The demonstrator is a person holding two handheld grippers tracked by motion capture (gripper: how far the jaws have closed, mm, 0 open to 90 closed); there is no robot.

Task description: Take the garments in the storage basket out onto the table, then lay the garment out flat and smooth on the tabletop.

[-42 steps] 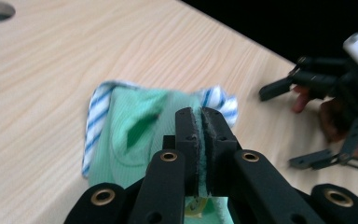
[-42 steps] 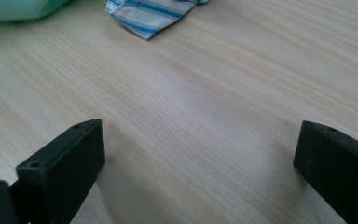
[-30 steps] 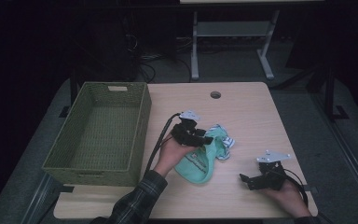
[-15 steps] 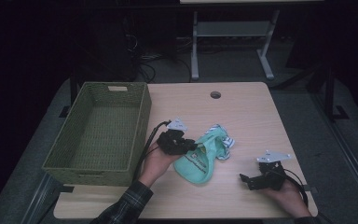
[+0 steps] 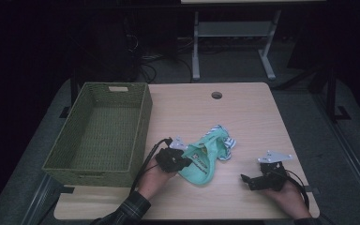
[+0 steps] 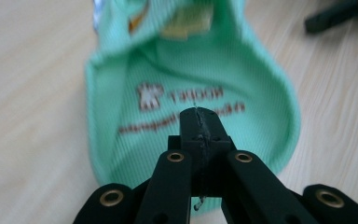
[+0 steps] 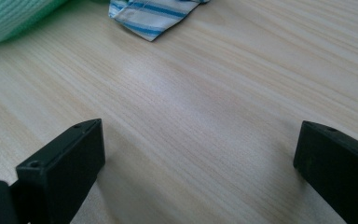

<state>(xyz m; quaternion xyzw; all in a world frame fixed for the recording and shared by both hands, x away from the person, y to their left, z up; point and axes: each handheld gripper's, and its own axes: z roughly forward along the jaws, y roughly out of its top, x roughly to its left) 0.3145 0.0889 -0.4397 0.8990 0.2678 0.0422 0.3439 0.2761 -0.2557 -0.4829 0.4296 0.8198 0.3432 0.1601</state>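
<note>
Since before, left gripper nearer basket

The mint-green garment bears a brown-orange print inside, seen in the left gripper view: a small blocky emblem, a short word beside it and a longer line beneath. The letters are blurred and appear reversed, so none can be read.

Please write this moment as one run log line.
left gripper: shut on mint garment | right gripper: open, resting on table | basket: empty
</note>
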